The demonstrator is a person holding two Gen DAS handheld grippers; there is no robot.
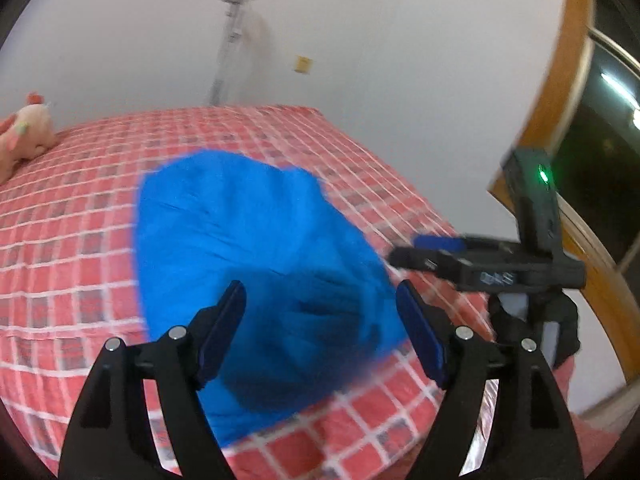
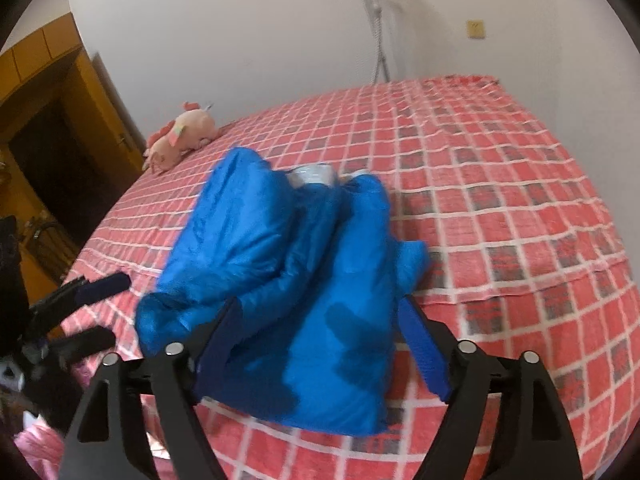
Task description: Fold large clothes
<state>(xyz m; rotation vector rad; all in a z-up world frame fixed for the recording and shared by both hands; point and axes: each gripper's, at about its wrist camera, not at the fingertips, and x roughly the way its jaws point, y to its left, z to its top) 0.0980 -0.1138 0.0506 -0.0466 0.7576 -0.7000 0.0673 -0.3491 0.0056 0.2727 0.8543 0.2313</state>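
Note:
A bright blue puffy jacket [image 1: 248, 248] lies bunched in a folded heap on the bed; it also shows in the right wrist view [image 2: 288, 280], with a pale lining patch at its far end. My left gripper [image 1: 320, 312] is open and empty, its blue pads just above the jacket's near end. My right gripper [image 2: 320, 320] is open and empty, straddling the jacket's near edge. The right gripper also shows from the side in the left wrist view [image 1: 424, 252], to the right of the jacket. The left gripper shows at the left edge of the right wrist view [image 2: 96, 308].
The bed [image 2: 500, 208] has a red and white checked cover. A pink plush toy [image 2: 180, 132] lies at its far left corner. A tripod [image 2: 376, 20] stands against the white wall behind. A wooden door frame [image 2: 44, 80] is at left, a window frame [image 1: 568, 60] at right.

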